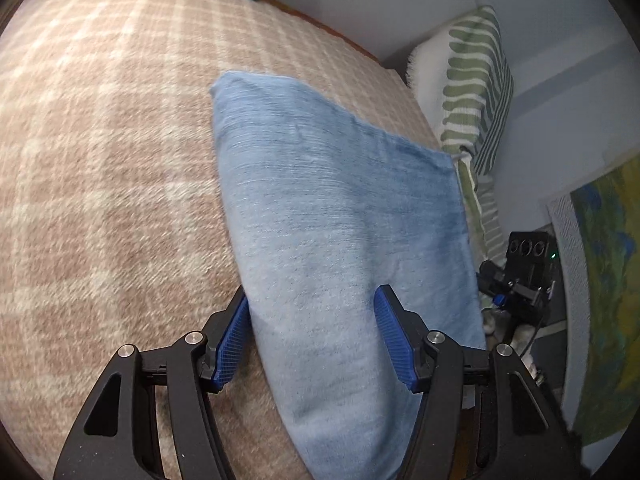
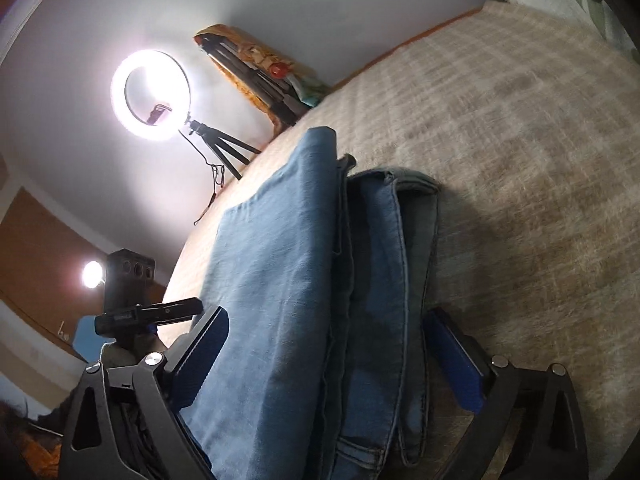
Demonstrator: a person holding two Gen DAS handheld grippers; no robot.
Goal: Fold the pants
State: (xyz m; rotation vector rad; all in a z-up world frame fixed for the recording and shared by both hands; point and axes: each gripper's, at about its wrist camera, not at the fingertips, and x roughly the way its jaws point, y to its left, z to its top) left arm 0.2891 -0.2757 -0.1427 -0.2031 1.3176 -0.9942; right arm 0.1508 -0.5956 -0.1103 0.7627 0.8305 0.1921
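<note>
The blue denim pants (image 1: 344, 216) lie folded in layers on the checked beige blanket (image 1: 100, 160). In the left wrist view my left gripper (image 1: 312, 312) is open, its blue pads either side of the near end of the fabric, which passes between them. In the right wrist view the pants (image 2: 288, 280) show stacked folded layers with seams along the right edge. My right gripper (image 2: 326, 330) is open too, with the folded bundle running between its jaws. The right gripper also shows in the left wrist view (image 1: 520, 280), at the pants' right edge.
A green-and-white striped pillow (image 1: 476, 92) leans at the bed's far right corner by the wall. A lit ring light on a tripod (image 2: 150, 94) stands beyond the bed's edge. A colourful painting (image 1: 608, 280) is at the right.
</note>
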